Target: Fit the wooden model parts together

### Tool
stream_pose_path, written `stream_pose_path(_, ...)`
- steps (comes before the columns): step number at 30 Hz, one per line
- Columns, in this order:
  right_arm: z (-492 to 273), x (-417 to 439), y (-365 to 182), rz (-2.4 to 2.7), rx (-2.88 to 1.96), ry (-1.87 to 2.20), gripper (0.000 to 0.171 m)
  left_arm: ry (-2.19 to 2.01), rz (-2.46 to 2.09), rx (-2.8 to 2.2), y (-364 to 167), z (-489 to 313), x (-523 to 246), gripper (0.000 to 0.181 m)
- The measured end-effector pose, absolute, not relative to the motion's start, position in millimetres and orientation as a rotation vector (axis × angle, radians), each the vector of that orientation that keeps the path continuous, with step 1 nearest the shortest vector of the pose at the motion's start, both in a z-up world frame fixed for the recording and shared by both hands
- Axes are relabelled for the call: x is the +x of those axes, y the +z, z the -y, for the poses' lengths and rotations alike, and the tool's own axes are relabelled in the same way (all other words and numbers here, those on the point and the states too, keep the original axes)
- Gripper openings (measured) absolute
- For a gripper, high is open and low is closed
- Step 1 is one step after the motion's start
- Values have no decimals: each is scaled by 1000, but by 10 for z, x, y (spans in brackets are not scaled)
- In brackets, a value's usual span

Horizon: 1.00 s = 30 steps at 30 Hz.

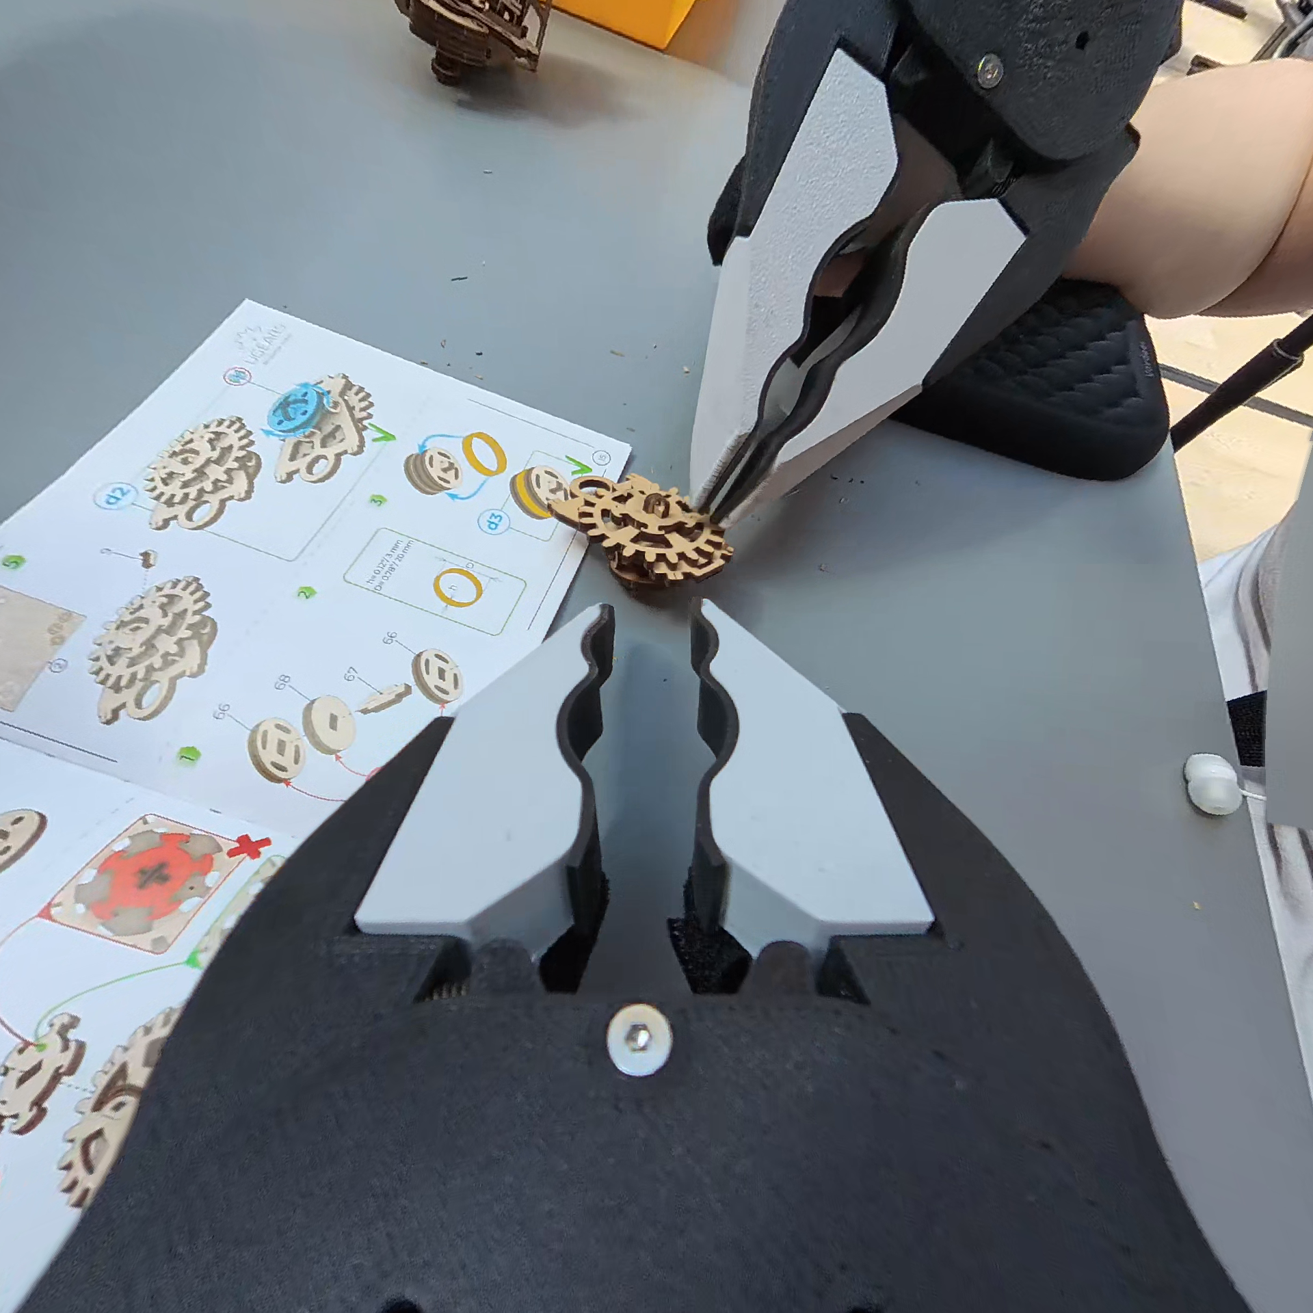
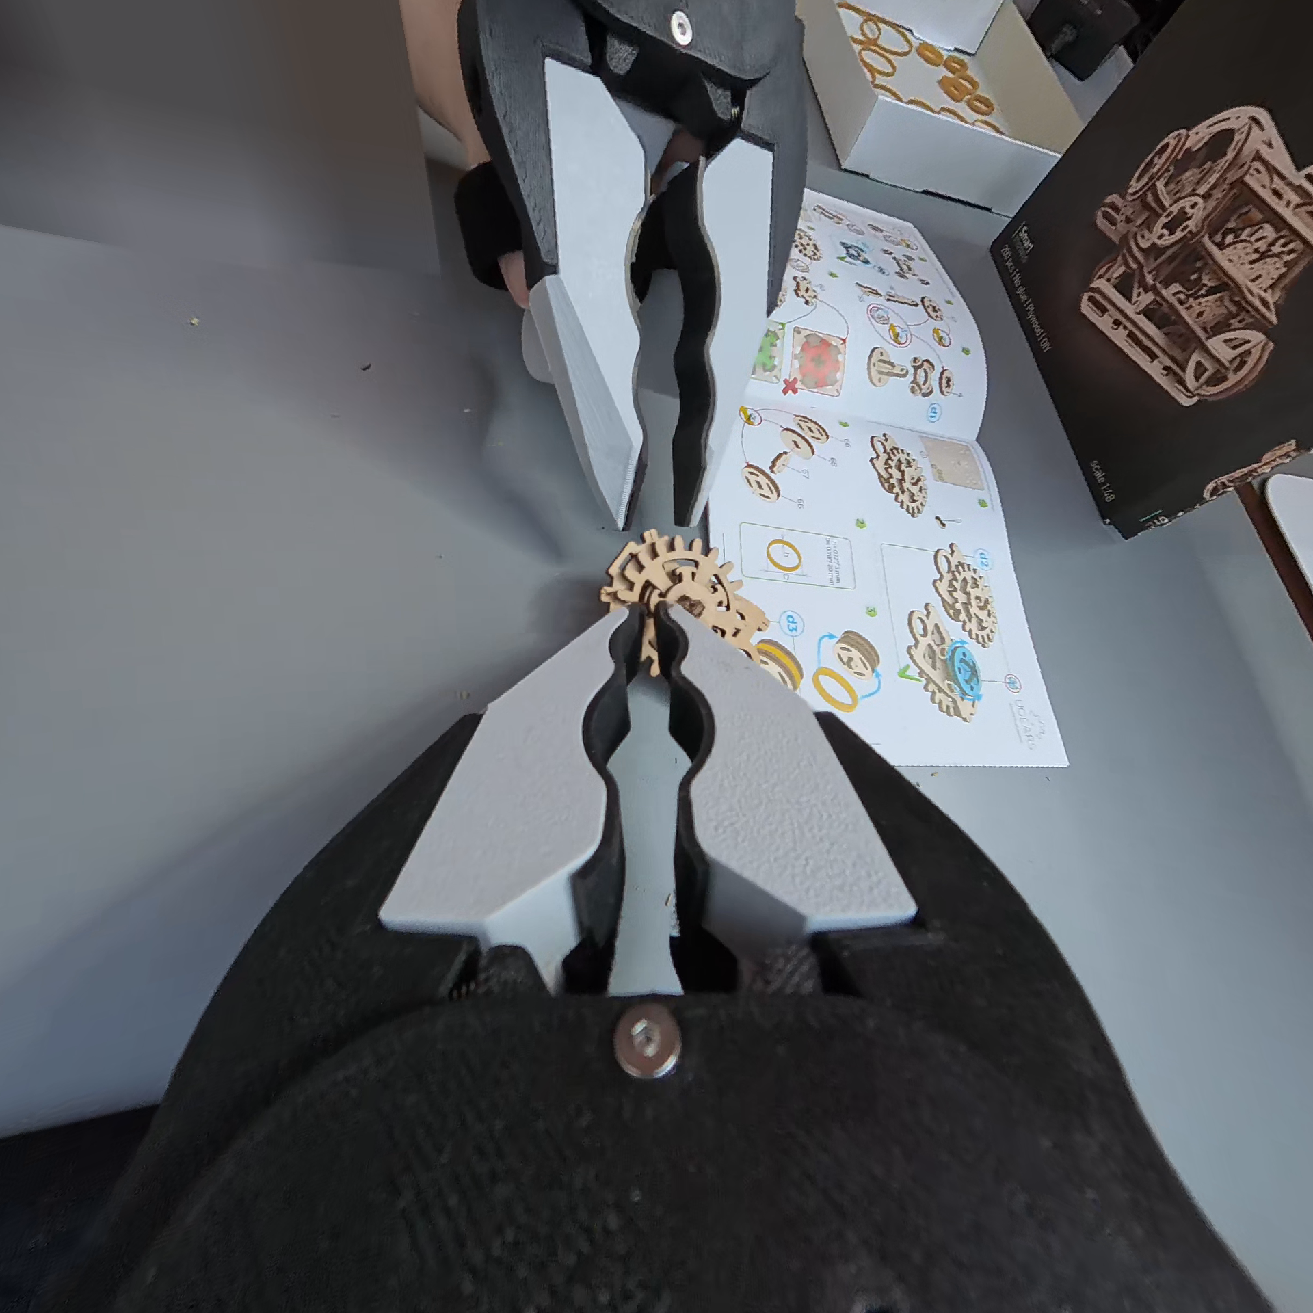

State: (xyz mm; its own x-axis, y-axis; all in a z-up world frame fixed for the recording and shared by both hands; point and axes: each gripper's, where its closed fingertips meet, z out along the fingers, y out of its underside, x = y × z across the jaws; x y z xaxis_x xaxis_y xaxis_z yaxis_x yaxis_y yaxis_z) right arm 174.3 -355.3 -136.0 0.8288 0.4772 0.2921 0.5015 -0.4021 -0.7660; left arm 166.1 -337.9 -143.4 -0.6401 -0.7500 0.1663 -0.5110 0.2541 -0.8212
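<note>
A wooden gear assembly (image 1: 643,533) of stacked light-brown cogs lies on the grey table (image 1: 355,213), at the corner of an instruction sheet. It also shows in the right wrist view (image 2: 675,575). My right gripper (image 2: 648,618) is shut on the assembly's near edge, with a cog rim pinched between its tips. In the left wrist view it (image 1: 710,508) comes down from the upper right onto the assembly. My left gripper (image 1: 651,614) is open and empty, its tips just short of the assembly. In the right wrist view it (image 2: 654,522) stands just behind the gears.
The instruction sheet (image 1: 284,568) lies left of the gears. A dark product box (image 2: 1172,284) and a white box of part sheets (image 2: 924,92) stand beyond it. A dark built model (image 1: 476,35) and a black padded rest (image 1: 1051,398) sit farther off. The table edge (image 1: 1208,710) runs at the right. The grippers are tip to tip, or close to it.
</note>
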Motion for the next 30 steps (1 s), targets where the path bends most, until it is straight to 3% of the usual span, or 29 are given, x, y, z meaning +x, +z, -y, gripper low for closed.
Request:
stream_pose_path(5, 3567, 1787, -1288, 724, -2037, -35, 4, -1414, -2290, -1270, -1434, 3453, 1630, 25)
stream_pose_path(12, 3563, 1873, -1391, 635, -2098, 116, 25, -1511, -2263, -1375, -1398, 3524, 1646, 26)
stream_pose_path(25, 3561, 1826, -1405, 645, -2120, 112, 17, -1459, -2307, -1469, -1534, 3609, 1661, 2)
stream_pose_path(30, 3557, 1817, -1360, 641, -2101, 106, 12, -1347, -2320, -1378, -1567, 3629, 1656, 2)
